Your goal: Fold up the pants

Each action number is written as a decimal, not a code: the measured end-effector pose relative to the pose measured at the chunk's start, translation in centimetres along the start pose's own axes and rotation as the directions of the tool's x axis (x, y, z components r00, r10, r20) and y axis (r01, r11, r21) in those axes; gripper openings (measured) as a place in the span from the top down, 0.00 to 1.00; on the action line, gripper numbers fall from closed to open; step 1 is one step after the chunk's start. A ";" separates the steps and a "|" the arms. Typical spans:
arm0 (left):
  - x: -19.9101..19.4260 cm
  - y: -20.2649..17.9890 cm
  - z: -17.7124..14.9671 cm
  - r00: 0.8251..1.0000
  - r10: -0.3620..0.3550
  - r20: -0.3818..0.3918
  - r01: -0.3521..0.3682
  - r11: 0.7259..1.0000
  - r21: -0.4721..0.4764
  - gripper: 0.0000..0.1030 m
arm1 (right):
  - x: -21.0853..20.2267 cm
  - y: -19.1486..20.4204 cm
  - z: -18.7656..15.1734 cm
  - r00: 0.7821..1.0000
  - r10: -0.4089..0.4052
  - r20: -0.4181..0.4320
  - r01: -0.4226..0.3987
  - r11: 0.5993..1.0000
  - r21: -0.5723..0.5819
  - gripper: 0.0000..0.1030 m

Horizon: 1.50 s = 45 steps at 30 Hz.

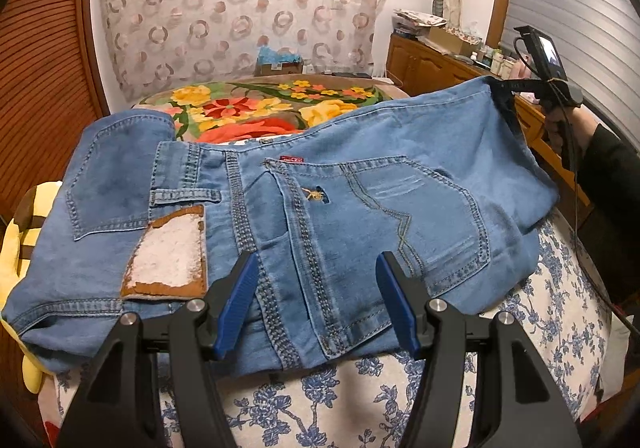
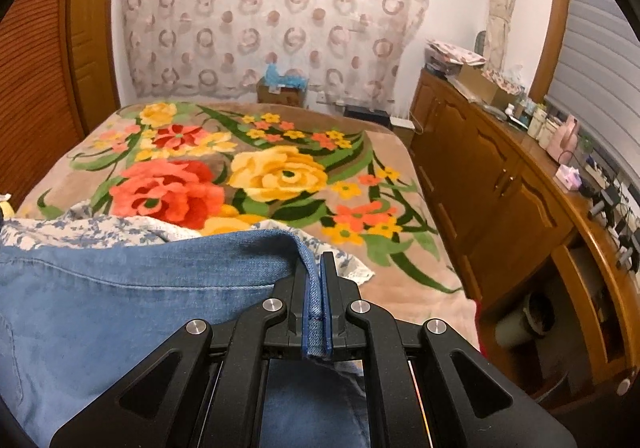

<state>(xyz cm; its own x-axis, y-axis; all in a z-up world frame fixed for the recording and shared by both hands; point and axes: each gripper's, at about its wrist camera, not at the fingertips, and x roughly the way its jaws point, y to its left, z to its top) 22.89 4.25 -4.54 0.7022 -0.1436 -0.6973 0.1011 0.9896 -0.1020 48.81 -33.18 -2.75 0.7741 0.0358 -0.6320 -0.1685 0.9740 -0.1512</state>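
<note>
- I see the bed, under a brown flowered blanket, carrying the light-blue denim pants, seat up, folded partway; more folds remain, I judge.
- My right gripper fingers pinch a denim edge, lifted.
- My left gripper fingers gape wide, empty, above the seat.

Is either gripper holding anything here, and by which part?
The right gripper is shut on the jeans, pinching a stitched hem edge. The left gripper is open, holding nothing.
</note>
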 end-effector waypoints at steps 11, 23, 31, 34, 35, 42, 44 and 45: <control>-0.9 -0.3 -0.8 1.000 -0.017 0.010 0.017 1.000 -0.011 0.41 | -4.2 0.2 -2.4 0.998 0.061 0.017 -0.061 0.998 0.014 0.55; -1.4 -1.2 -1.9 0.998 -0.056 0.007 0.056 0.998 -0.007 0.41 | -11.4 0.9 -15.0 0.983 0.182 -0.029 -0.175 0.972 0.158 0.40; -1.9 -1.5 -2.6 0.998 -0.068 0.004 0.068 0.998 -0.004 0.41 | -12.0 1.3 -19.2 0.972 0.220 -0.087 -0.195 0.954 0.228 0.33; -2.0 -1.3 -2.6 0.998 -0.067 0.003 0.067 0.998 -0.005 0.41 | -11.6 0.8 -19.3 0.965 0.249 -0.086 -0.218 0.938 0.269 0.29; -2.1 -1.3 -2.7 0.998 -0.067 0.002 0.067 0.998 -0.005 0.41 | -11.6 0.7 -19.4 0.964 0.254 -0.085 -0.221 0.934 0.280 0.28; -2.1 -1.0 -3.0 0.998 -0.065 -0.002 0.065 0.998 -0.017 0.41 | -10.1 -0.5 -18.5 0.952 0.298 -0.071 -0.249 0.887 0.389 0.26; -2.0 -0.9 -3.1 0.998 -0.061 -0.007 0.061 0.998 -0.017 0.41 | -9.4 -0.9 -18.4 0.951 0.302 -0.072 -0.246 0.875 0.417 0.26; -2.0 -0.8 -3.1 0.998 -0.059 -0.007 0.059 0.998 -0.017 0.41 | -9.2 -0.9 -18.3 0.950 0.303 -0.072 -0.246 0.872 0.423 0.26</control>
<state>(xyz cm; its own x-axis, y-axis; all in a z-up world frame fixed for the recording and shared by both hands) 19.19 3.73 -5.29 0.6898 -0.2014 -0.6954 0.1303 0.9794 -0.1544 30.66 -38.48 -10.66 0.6409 0.3127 -0.7011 -0.0788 0.9352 0.3451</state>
